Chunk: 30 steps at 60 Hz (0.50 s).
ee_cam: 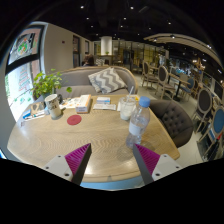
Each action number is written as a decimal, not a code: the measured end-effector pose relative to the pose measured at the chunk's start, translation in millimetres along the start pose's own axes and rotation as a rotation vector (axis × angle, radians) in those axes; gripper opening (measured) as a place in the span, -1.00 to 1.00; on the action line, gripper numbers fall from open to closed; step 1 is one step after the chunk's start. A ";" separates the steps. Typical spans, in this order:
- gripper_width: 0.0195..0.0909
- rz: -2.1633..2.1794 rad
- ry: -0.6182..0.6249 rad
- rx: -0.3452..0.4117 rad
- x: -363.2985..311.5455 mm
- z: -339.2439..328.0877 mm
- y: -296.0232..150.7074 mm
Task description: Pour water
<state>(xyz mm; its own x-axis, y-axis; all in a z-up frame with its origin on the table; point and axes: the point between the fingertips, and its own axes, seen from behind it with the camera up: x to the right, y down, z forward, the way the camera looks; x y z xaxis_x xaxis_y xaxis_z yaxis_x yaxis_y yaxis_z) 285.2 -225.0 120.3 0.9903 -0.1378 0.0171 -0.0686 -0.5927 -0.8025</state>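
Clearly nothing is poured yet: the gripper [111, 160] is spread wide and empty, with the bottle [139, 119] untouched on the table [60, 140] ahead.

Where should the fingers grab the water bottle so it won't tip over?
Grip the water bottle around its middle, below the blue cap, coming level from the near side where the open gripper waits. It stands upright on the wooden table, tall and narrow, so a mid-body hold on its round sides seems steadiest. The glass just behind leaves little room there.
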 end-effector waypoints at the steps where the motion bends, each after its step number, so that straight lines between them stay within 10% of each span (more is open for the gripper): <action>1: 0.84 0.004 0.004 0.001 8.6 4.3 0.0; 30: 0.65 0.056 0.007 0.104 93.5 125.5 -30.9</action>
<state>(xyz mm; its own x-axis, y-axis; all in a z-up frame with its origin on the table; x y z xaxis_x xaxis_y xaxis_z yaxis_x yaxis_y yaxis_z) 395.1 -120.0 71.9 0.9844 -0.1739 -0.0255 -0.1103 -0.4983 -0.8600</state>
